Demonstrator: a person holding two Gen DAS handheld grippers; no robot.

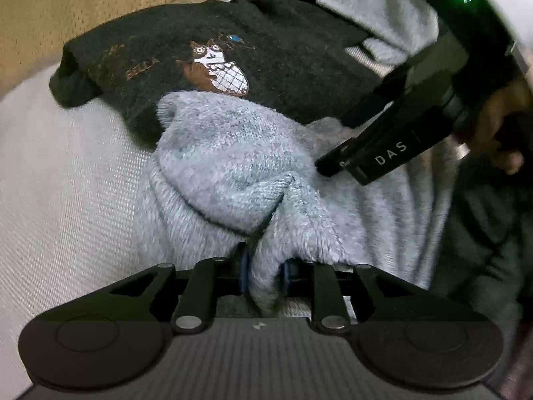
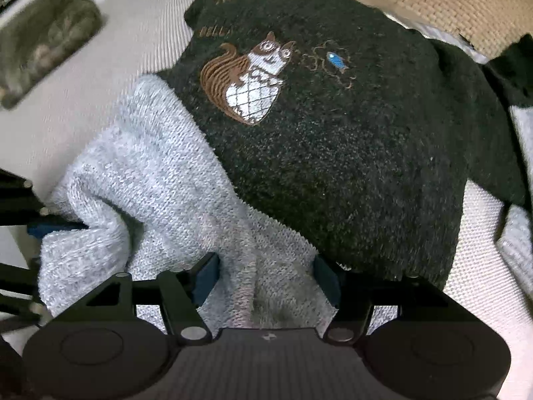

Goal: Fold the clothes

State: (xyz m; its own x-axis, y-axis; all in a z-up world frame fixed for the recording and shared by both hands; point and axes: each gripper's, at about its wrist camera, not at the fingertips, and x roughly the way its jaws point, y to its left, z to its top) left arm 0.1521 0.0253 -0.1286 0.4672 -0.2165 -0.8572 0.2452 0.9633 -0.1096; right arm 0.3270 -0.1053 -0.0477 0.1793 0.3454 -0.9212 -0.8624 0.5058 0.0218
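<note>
Pinching grey knit [image 1: 233, 153] fold, L gripper [image 1: 265, 275] clenched on it, R gripper [image 2: 265, 275] spread wide astride knit, dark squirrel sweater [image 2: 349, 153] overlapping knit, white surface [image 1: 60, 173] beneath.

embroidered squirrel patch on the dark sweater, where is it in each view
Left wrist view: the brown-and-white embroidered squirrel patch sits upper centre on the dark green knitted sweater, above the light grey knitted garment.
Right wrist view: upper centre-left.
Shared landmark: the small blue embroidered fish beside the patch.
</note>
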